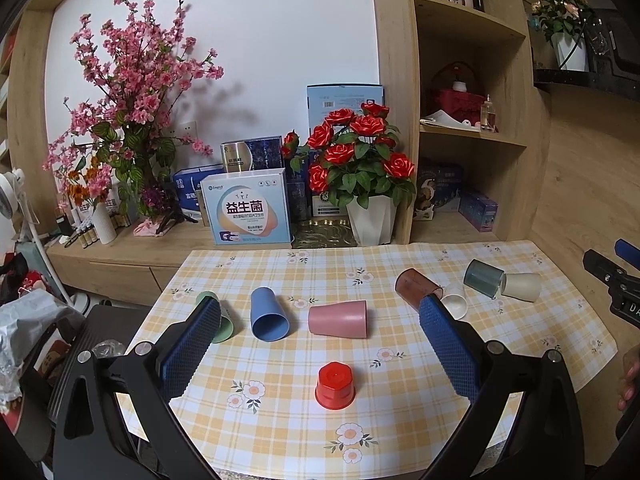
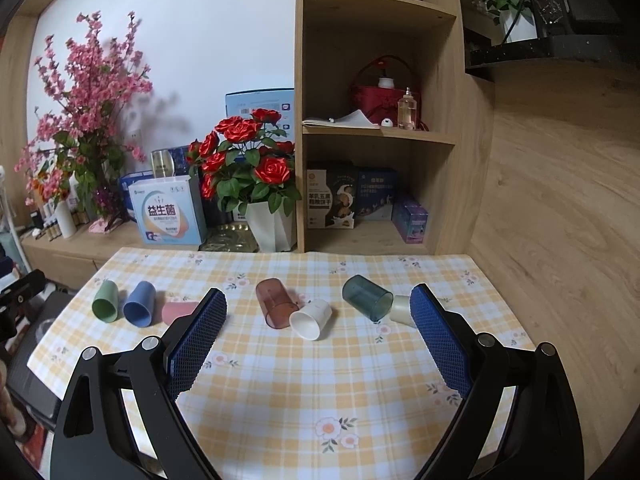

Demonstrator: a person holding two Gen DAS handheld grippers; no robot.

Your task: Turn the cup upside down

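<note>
A small red cup [image 1: 335, 387] stands upside down on the checked tablecloth [image 1: 280, 360], between and just ahead of my open left gripper [image 1: 320, 316]. Beyond it lie several cups on their sides: green [image 1: 221, 322], blue [image 1: 269, 314], pink [image 1: 338, 319], brown see-through [image 1: 416, 286], white [image 1: 455, 301], teal see-through [image 1: 483, 278] and cream [image 1: 520, 287]. My right gripper [image 2: 318, 304] is open and empty above the table, with the brown [image 2: 274, 302], white [image 2: 311, 319] and teal [image 2: 367, 298] cups ahead of it.
A wooden shelf unit [image 2: 380, 120] and a low cabinet with a rose pot [image 1: 370, 224], boxes [image 1: 250, 208] and pink blossom stand behind the table. A wooden wall [image 2: 560, 200] is on the right. The right gripper shows at the left view's edge [image 1: 612, 284].
</note>
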